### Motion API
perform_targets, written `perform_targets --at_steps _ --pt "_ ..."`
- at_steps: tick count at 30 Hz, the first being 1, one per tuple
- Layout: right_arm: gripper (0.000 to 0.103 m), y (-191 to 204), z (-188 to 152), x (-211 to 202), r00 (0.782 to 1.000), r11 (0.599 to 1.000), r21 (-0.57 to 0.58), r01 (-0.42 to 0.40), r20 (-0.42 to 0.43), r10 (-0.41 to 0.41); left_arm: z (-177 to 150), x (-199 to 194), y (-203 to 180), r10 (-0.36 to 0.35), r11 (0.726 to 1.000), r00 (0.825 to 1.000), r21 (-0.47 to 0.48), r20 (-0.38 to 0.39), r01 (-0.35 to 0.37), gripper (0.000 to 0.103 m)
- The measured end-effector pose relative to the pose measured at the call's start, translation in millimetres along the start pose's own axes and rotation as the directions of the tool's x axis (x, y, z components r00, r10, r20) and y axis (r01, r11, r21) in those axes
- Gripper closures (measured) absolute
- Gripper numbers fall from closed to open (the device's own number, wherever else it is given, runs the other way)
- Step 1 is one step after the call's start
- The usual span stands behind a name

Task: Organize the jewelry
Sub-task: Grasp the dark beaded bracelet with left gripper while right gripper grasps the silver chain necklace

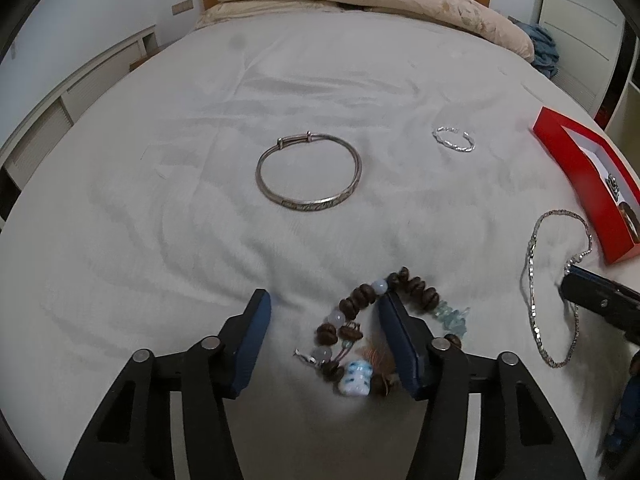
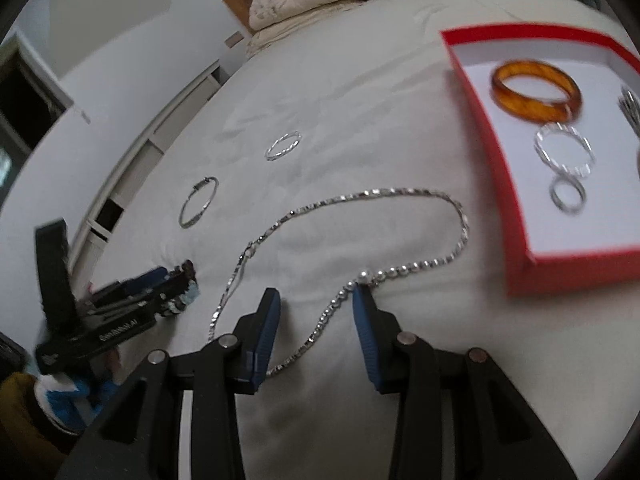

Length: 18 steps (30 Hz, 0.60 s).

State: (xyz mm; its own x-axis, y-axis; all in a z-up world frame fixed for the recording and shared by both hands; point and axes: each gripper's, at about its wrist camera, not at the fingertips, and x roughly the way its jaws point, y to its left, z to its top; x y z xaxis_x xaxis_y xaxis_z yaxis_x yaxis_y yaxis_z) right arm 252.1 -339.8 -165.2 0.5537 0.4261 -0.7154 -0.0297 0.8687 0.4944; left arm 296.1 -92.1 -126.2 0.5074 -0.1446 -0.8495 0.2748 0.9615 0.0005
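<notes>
Upper right of the right wrist view: shallow red cardboard box with white lining point(image 2: 516, 216), holding a translucent amber bangle point(image 2: 536, 90), a twisted silver bracelet point(image 2: 564, 151) touching it below, and a small plain silver ring point(image 2: 567, 197) lowest. Dark item at the box's right edge, cut off, not identifiable.

On the white bed sheet point(image 1: 200, 184), centre frame: engraved silver bangle point(image 1: 309, 176); further right, a small twisted silver bracelet point(image 1: 454, 139). Long silver chain necklace point(image 2: 360, 236) in a loop, long axis lower left to upper right.

Right claw point(image 2: 316, 300) wide open, straddling the chain, gripping nothing. Left claw point(image 1: 324, 300) wide open over a brown-and-pale beaded bracelet point(image 1: 360, 320), one finger resting across it.
</notes>
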Motion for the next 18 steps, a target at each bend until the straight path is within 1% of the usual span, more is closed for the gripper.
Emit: perform_targets --at_steps 4,9,10,12,14,16,18 --pt "0.066 11 4 8 0.999 0.997 -0.062 0.038 -0.001 -0.038 5 4 -3 0.000 1.000 1.000 0.007 0.012 0.000 0.056" --pt "0.066 23 12 18 0.996 0.986 -0.144 0.085 -0.004 -0.087 6 4 -5 0.002 1.000 1.000 0.012 0.020 -0.002 0.060" --pt "0.068 25 12 18 0.996 0.984 -0.151 0.092 -0.004 -0.094 6 4 -5 0.003 1.000 1.000 0.013 0.021 -0.003 0.062" --pt "0.072 28 12 18 0.994 0.981 -0.159 0.108 0.001 -0.109 6 3 -5 0.004 1.000 1.000 0.017 0.024 -0.005 0.064" --pt "0.081 27 12 15 0.994 0.983 -0.147 0.105 0.007 -0.105 6 3 -5 0.005 1.000 1.000 0.019 0.026 -0.005 0.070" --pt "0.088 24 12 14 0.995 0.987 -0.130 0.095 0.008 -0.095 6 2 -6 -0.001 1.000 1.000 0.019 0.027 0.001 0.083" --pt "0.093 23 13 12 0.996 0.988 -0.130 0.087 0.003 -0.087 7 1 -7 -0.010 1.000 1.000 0.016 0.024 0.009 0.092"
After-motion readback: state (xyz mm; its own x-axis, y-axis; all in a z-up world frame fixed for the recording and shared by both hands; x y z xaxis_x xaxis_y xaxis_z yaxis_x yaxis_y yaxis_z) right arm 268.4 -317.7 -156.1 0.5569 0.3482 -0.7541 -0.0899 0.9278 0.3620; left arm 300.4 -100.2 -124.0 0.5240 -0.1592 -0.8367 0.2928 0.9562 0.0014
